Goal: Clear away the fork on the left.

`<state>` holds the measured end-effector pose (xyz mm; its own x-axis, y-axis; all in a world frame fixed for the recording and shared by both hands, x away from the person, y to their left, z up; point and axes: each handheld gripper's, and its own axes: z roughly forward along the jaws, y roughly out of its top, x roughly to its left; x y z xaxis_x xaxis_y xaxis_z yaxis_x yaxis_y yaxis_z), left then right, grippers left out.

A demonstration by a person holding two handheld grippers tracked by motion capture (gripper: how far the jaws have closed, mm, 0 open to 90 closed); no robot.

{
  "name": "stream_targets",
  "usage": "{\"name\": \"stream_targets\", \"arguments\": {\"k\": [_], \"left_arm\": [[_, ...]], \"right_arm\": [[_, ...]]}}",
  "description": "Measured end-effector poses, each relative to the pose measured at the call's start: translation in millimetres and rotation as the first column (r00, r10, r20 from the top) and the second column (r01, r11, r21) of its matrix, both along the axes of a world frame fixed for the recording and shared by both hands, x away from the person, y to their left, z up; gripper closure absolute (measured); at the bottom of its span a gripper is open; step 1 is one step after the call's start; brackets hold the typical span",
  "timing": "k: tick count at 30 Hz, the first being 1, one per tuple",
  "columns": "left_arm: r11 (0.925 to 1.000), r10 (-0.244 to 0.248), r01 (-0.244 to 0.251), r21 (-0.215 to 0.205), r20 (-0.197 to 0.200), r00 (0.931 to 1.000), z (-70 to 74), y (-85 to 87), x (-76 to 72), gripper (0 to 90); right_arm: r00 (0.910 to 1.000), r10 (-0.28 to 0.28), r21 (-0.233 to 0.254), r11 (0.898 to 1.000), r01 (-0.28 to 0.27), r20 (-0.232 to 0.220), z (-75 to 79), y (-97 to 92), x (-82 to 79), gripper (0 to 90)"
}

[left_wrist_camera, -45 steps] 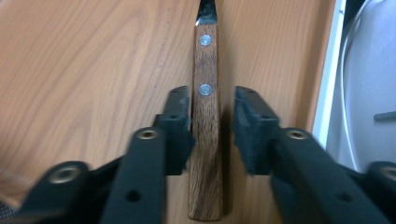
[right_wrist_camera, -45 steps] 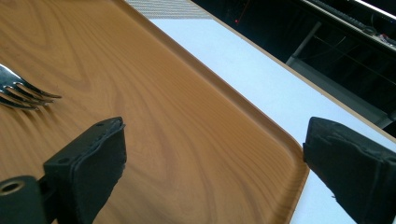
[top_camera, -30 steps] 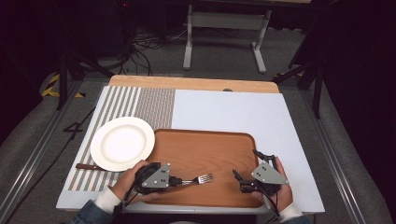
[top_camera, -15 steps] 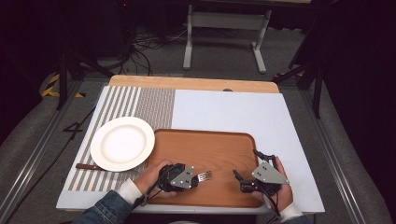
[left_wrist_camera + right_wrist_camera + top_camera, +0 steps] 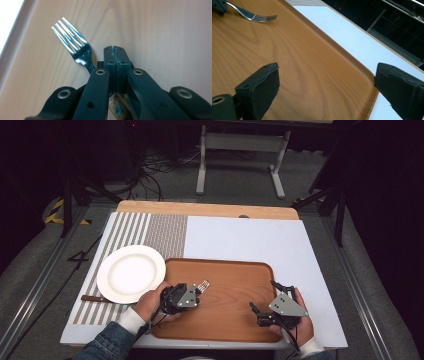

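We list a wooden tray [image 5: 235, 320] on the desk [image 5: 250, 240], a white plate [image 5: 131, 273] just left of it on a striped mat [image 5: 150, 232], and a knife [image 5: 95, 298] partly under the plate. Our left tool [image 5: 196, 292], jaws clamped together, grips a fork [image 5: 75, 46] by its handle, tines over the tray's left part. Our right tool [image 5: 265, 300] hovers at the tray's right, jaws spread wide, empty.

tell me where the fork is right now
In the high view the fork is over the wooden tray's left part, held by the shut left gripper, just right of the white plate.
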<state>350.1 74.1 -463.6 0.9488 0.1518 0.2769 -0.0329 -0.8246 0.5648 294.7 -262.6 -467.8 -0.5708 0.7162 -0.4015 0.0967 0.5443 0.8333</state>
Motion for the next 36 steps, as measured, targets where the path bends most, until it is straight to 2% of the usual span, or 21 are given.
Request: {"name": "stream_targets", "arguments": {"k": [5,8,15,20,31,36], "left_arm": [[0.9995,0.028,-0.028,0.014,-0.010,0.9996,1.3,9.6,1.4,89.8],[0.9984,0.055,-0.055,0.008,-0.010,0.9984,0.8,14.4,2.2,89.8],[0.9957,0.086,-0.086,0.035,0.014,0.9962,1.7,24.1,-0.3,89.8],[0.9935,0.111,-0.111,0.022,0.007,0.9938,2.6,34.1,-1.7,89.6],[0.9898,0.140,-0.139,0.027,-0.012,0.9901,1.8,52.3,-8.4,88.8],[0.9889,0.148,-0.148,0.015,-0.029,0.9885,-0.2,59.8,-11.7,88.3]], "right_arm": [[1.0000,-0.004,-0.009,1.000,0.004,-0.009,-0.9,0.1,0.7,7.0],[0.9999,-0.007,-0.014,1.000,0.006,-0.009,-1.1,0.3,1.0,6.9],[1.0000,-0.008,-0.011,1.000,0.008,-0.003,-0.5,0.8,0.2,7.0],[1.0000,-0.008,-0.012,1.000,0.008,-0.006,-0.7,1.0,0.2,6.9],[1.0000,-0.008,-0.016,1.000,0.008,-0.005,-1.0,1.5,0.2,6.9],[1.0000,-0.008,-0.015,1.000,0.008,-0.005,-0.9,1.7,0.2,6.9]]}}
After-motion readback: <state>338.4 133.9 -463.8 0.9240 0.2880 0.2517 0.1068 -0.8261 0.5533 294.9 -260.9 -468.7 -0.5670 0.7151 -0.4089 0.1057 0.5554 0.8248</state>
